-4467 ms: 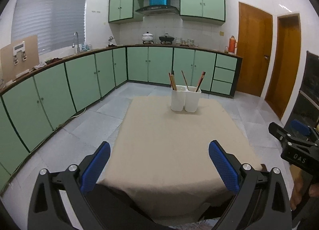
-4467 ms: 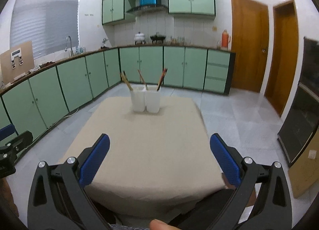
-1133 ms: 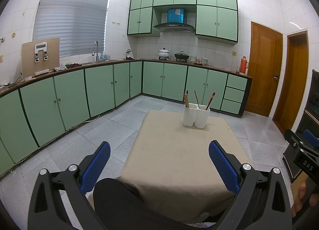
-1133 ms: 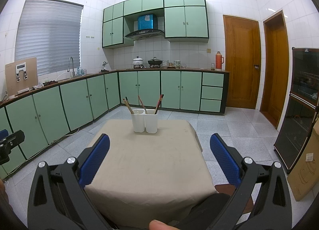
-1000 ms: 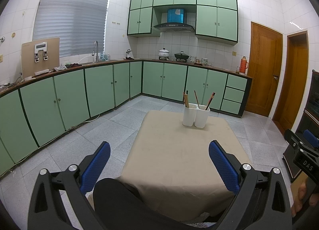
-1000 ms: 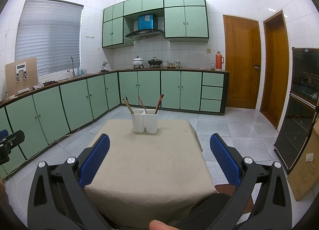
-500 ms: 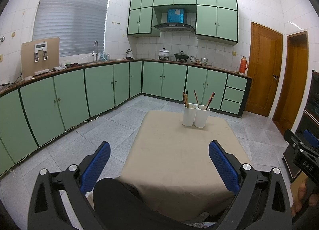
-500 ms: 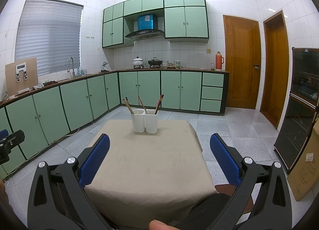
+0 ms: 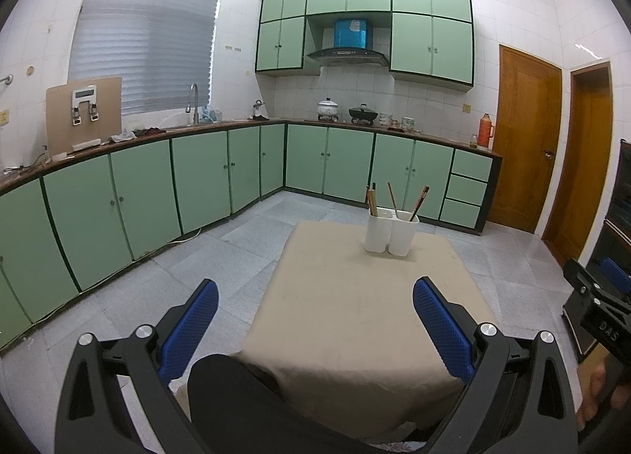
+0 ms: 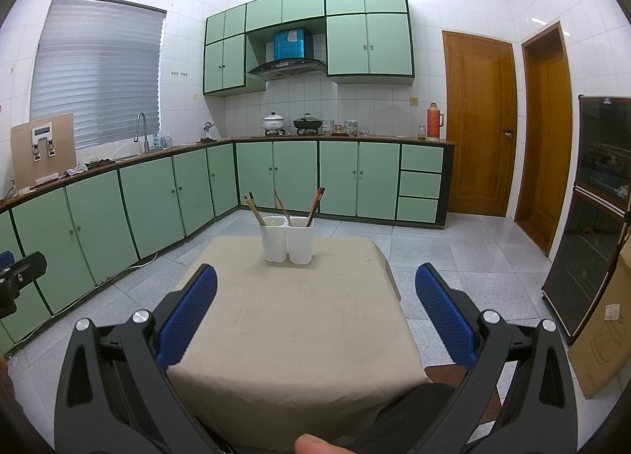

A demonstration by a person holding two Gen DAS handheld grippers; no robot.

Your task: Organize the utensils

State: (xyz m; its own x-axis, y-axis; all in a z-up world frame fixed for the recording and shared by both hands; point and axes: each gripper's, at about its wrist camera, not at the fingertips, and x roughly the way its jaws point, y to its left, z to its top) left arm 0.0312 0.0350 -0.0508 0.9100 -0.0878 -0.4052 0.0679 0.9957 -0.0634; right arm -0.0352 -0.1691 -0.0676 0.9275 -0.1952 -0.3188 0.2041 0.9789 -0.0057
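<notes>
Both cameras pulled back and up since 4.5 s ago; static over the last second.

Chopsticks [image 10: 283,206] stand in the twin white holder [image 10: 287,241] at the far end of the cloth-covered table [image 10: 292,320], none loose on the cloth. Left gripper [image 9: 315,316] and right gripper [image 10: 315,308] sit at the near edge, well apart from the holder, fingers spread wide, holding nothing. Reads as sorted and backed off, or set up ahead of sorting; undecidable.

Both tongs: black angular frames, silver screws, blue textured pads [image 9: 441,326]; right tongs [image 10: 315,312] identical; dark trousers [image 9: 236,406].
</notes>
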